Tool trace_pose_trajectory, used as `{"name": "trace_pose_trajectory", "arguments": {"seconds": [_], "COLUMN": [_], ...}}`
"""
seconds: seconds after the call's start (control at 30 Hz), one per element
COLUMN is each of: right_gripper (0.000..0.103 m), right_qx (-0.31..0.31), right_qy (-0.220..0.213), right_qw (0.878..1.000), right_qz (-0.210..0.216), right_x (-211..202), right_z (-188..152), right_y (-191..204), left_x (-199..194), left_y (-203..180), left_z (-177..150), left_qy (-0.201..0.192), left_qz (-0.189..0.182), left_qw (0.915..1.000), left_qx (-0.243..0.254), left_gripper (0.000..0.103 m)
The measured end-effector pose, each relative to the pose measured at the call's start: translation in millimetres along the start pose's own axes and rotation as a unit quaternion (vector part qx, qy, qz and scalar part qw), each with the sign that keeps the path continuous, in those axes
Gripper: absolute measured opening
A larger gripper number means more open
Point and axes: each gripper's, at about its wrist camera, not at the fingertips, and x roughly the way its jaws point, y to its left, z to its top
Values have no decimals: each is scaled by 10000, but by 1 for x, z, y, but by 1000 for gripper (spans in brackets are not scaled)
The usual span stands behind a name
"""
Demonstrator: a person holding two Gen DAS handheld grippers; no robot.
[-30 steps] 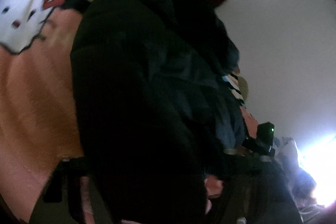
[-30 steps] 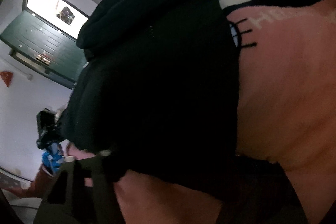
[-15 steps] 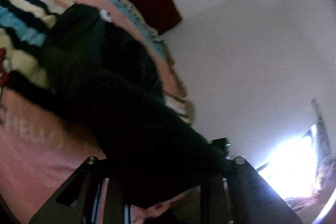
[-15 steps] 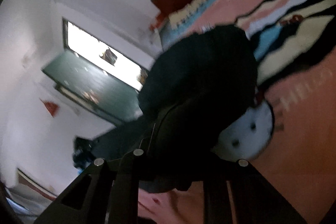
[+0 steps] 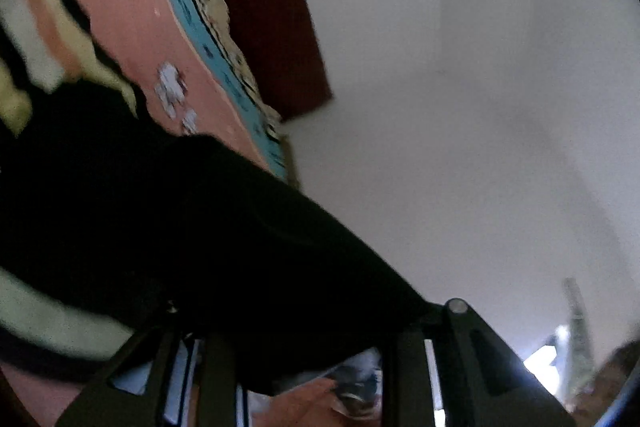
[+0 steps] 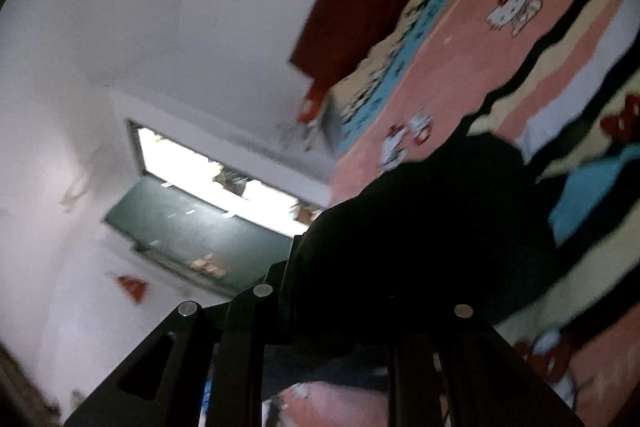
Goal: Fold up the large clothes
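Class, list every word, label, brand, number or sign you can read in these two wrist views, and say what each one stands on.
None can be read.
Blanket: cartoon cat prints and dark marks along the blue stripe, too blurred to read as letters.
Red paper on the wall: blurred, no legible characters.
Black garment: no label or print visible.

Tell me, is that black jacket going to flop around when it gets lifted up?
Probably floppy: the black jacket sags from the left gripper down onto the cartoon-cat blanket. It looks thick and bunched at the right gripper, so likely fairly heavy. It seems unlikely to slip.
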Motion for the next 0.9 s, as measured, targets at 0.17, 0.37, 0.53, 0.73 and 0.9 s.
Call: {"name": "trace_pose_trajectory", "arguments": {"seconds": [0.17,0.37,0.53,0.73,0.9], "right_gripper": [18,19,18,18,38], "right_qx": [-281,-289,-104,-228,-81], "right_qy": [-185,-25,187,219,84], "right_qw": [9947,9798,9743,9739,9783], "right_qz": [-967,-1980,-2240,-2246,-2070], "right_x": [63,150,207,238,225], "right_z": [43,75,80,82,84], "right_y": [2,-35,-79,-100,-93], "left_x": [54,135,164,162,141], "left_y": [7,88,153,167,165], "left_z": [51,105,112,119,138], "left_qy": [-87,329,424,505,241], "left_qz": [1089,2401,2245,2034,1118], "left_qw": [9928,9702,9730,9775,9885], "left_qx": [489,58,-331,-230,-988], "left_gripper": [24,30,31,31,49]}}
